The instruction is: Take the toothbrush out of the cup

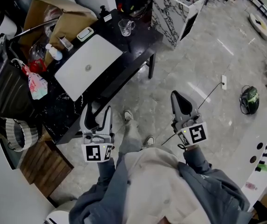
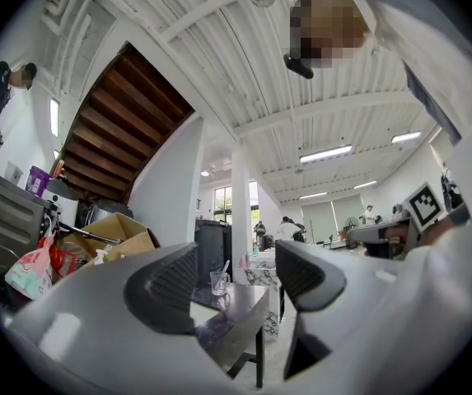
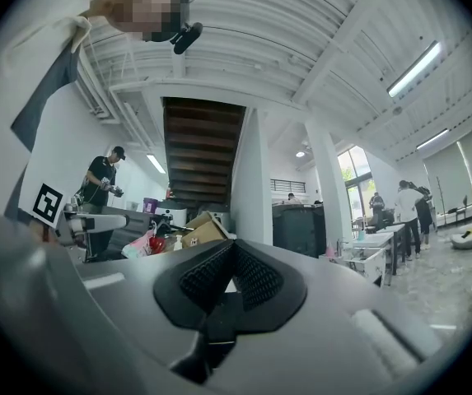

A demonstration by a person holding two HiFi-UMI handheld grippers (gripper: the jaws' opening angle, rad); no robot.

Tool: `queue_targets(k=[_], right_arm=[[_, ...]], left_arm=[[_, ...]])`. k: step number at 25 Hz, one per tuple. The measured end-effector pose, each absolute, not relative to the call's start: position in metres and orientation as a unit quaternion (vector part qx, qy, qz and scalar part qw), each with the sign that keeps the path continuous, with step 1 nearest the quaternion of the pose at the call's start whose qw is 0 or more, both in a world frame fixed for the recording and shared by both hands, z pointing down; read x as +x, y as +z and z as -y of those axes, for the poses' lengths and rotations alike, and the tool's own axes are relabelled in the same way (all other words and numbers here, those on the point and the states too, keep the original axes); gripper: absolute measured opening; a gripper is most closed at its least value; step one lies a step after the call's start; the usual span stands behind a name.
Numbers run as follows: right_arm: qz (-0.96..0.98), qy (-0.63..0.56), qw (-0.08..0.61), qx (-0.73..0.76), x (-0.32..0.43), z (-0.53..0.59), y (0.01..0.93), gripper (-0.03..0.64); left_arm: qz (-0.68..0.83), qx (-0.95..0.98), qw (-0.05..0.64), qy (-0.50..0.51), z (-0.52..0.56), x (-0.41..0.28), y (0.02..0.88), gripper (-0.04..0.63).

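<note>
A clear glass cup (image 1: 125, 27) stands near the far end of the black table (image 1: 138, 55), with the toothbrush leaning inside it. The left gripper view shows the same cup (image 2: 218, 282) and its toothbrush (image 2: 225, 268) far off between the jaws. My left gripper (image 1: 97, 112) hangs open over the table's near edge, well short of the cup, with nothing in it. My right gripper (image 1: 180, 101) is shut and empty, held over the marble floor to the right of the table.
A white board (image 1: 87, 67) lies on the table with a soap bottle (image 1: 55, 53), a cardboard box (image 1: 54, 17) and a pink bag (image 1: 36, 86) at its left. A marble-patterned cabinet (image 1: 173, 10) stands beyond. A helmet (image 1: 249, 99) lies on the floor at right.
</note>
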State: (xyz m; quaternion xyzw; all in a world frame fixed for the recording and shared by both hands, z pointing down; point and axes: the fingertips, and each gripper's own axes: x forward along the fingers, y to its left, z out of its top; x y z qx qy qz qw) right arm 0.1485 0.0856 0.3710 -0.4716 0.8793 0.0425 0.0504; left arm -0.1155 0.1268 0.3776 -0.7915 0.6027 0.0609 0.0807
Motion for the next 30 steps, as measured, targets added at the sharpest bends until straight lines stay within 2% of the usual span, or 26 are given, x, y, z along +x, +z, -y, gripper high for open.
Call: queue_targets(k=[9,30], right_arm=[[-0.872,0.056,0.060,-0.483,0.135,0.004,0.369,0.005],[-0.865,0.065,0.043,-0.495,0.050,0.205,0.349,0.005]], left_arm=[[-0.597,-0.795,0.084,0.066,-0.034,-0.131,0.383,0.313],[-0.545,-0.834,0.073,0.053,0.163,-0.167,0.382,0.313]])
